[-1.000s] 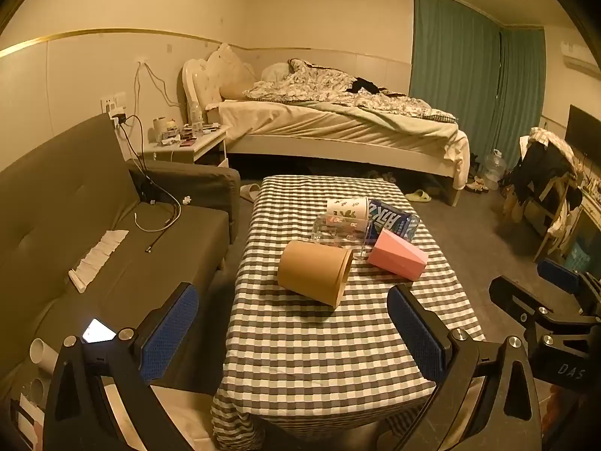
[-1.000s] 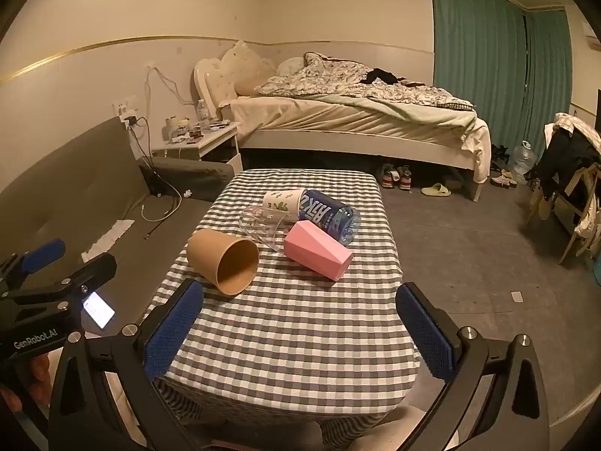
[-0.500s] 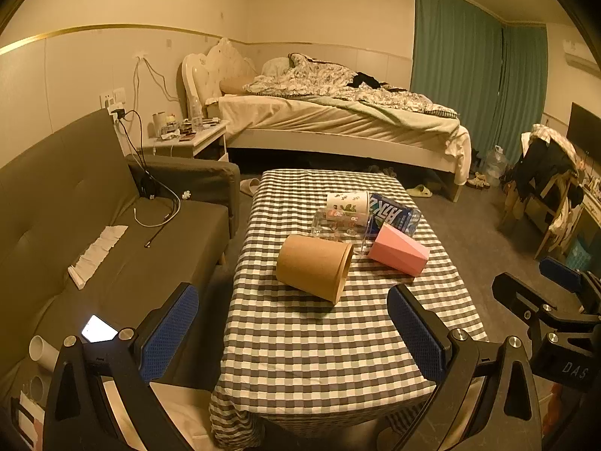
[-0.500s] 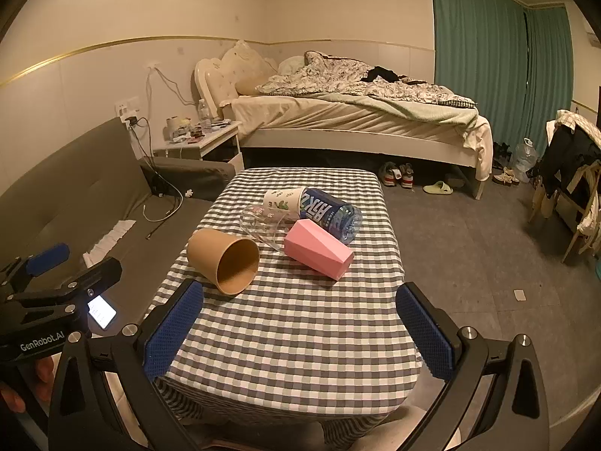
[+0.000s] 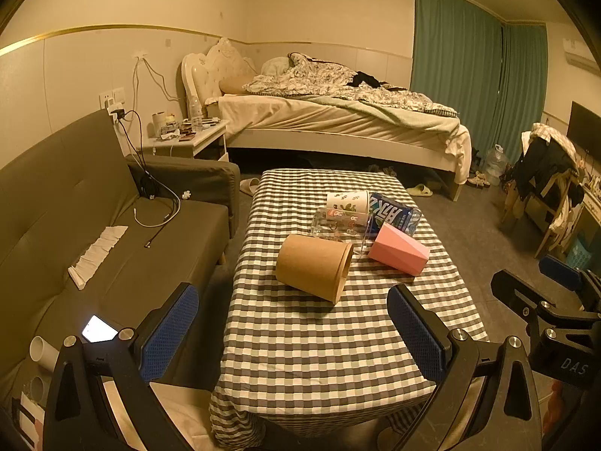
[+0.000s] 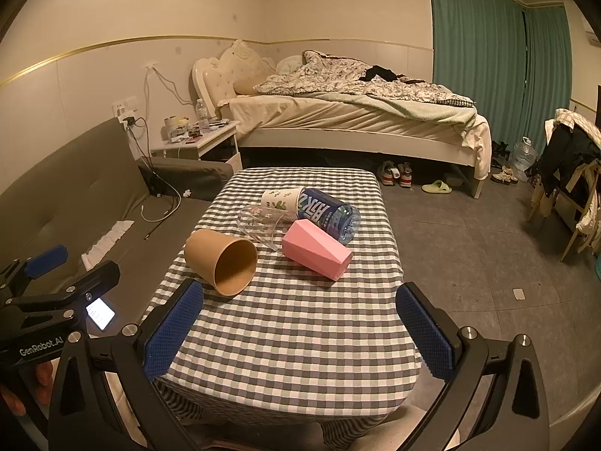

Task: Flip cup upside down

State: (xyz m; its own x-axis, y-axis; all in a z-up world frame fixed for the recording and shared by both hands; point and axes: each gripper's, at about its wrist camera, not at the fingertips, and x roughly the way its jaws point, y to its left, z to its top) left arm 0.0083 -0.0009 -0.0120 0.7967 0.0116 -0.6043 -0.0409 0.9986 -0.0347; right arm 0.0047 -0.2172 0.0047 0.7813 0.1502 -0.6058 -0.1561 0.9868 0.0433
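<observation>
Both tools wide open, holding nothing: left tool (image 5: pixel 293 332), right tool (image 6: pixel 298 329), both held back over the tabletop's (image 6: pixel 300 338) near edge. Versus earlier frames, almost no change: views shifted slightly, objects unmoved. Brown cup (image 6: pixel 221 261) lies on its side, mouth toward the right tool. Pink cup (image 6: pixel 317 253), clear cup (image 6: pixel 263 225), bottle (image 6: pixel 326 214) also lying down just behind it.
</observation>
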